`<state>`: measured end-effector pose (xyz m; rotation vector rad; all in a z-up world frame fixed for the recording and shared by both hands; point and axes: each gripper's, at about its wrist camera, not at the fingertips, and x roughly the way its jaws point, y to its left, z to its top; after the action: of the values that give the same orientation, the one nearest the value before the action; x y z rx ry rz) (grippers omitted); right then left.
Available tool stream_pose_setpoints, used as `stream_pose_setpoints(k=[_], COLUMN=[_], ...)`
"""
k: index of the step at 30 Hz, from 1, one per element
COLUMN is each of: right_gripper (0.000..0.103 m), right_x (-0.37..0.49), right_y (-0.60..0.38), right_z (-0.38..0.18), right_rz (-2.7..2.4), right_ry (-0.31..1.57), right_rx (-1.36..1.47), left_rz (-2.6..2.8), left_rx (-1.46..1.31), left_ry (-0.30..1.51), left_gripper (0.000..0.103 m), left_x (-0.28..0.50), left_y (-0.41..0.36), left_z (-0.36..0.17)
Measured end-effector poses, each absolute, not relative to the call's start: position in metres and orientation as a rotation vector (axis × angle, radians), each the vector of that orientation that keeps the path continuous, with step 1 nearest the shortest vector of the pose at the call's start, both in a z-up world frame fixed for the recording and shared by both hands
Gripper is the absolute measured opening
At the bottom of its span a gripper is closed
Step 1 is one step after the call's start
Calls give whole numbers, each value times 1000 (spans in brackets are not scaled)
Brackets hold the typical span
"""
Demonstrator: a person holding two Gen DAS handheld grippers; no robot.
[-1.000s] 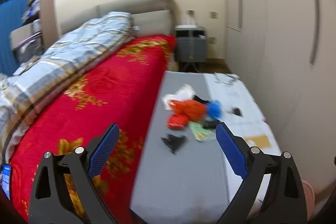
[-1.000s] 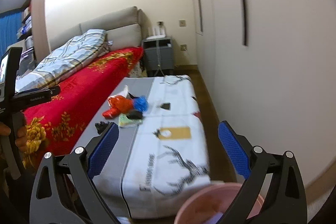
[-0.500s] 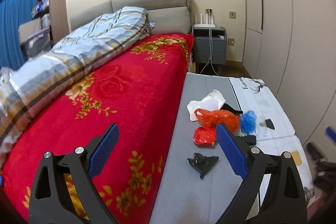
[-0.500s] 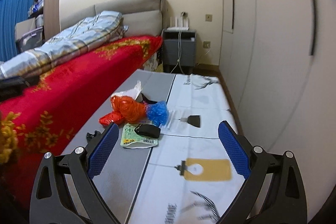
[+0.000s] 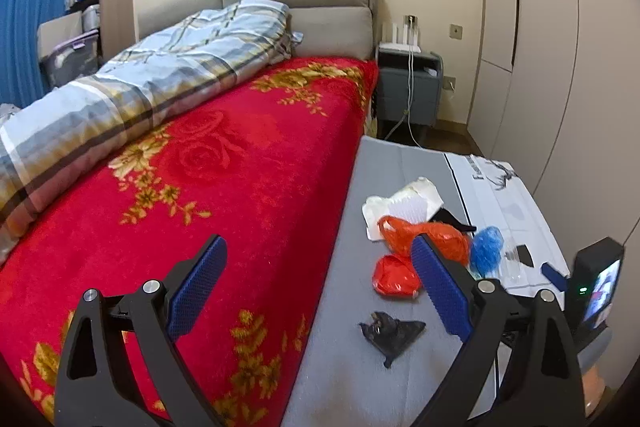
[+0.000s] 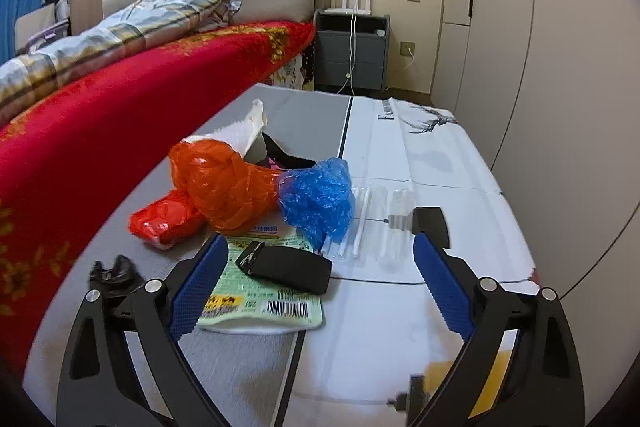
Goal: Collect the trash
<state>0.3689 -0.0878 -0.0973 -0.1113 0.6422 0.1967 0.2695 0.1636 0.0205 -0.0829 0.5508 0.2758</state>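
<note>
Right gripper, fingers spread wide and empty, hangs low over the bedside platform, framing a black pouch that lies on a green printed wrapper. Just beyond, touching one another: an orange plastic bag, a crumpled blue bag and a smaller red bag. White paper and a dark scrap behind it are partly hidden by the orange bag. Clear tubes, possibly straws in wrapping, lie right of the blue bag. A black crumpled scrap sits apart at left, partly behind the gripper's frame.

Left gripper, likewise spread and empty, hovers over the edge of the red floral blanket; its right finger covers part of the trash cluster. A grey nightstand stands at the platform's far end.
</note>
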Motion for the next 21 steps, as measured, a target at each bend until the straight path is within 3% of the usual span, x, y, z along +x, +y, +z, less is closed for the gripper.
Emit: stream_pose_setpoints(k=[6, 9, 11, 13, 14, 16, 21], right_gripper=[88, 75, 51, 40, 26, 11, 8], right_x=[394, 400, 401, 402, 401, 399, 381], right_y=[-79, -78, -76, -73, -72, -70, -76], right_z=[-118, -122, -125, -128, -129, -128, -115], right_rz=[185, 183, 214, 238, 255, 262, 263], right_ry=[741, 775, 792, 812, 818, 807, 702], right_rx=[-124, -133, -134, -141, -145, -151, -143], left_rz=[289, 298, 304, 303, 302, 300, 305], left_rx=[-128, -142, -145, -139, -134, -129, -122], left_ry=[571, 577, 572, 570, 570, 569, 563], left_gripper=[90, 90, 90, 90, 90, 90, 90], left_x=[274, 275, 275, 274, 274, 275, 275], left_y=[174, 177, 179, 178, 177, 176, 176], left_z=[16, 14, 14, 14, 14, 14, 14])
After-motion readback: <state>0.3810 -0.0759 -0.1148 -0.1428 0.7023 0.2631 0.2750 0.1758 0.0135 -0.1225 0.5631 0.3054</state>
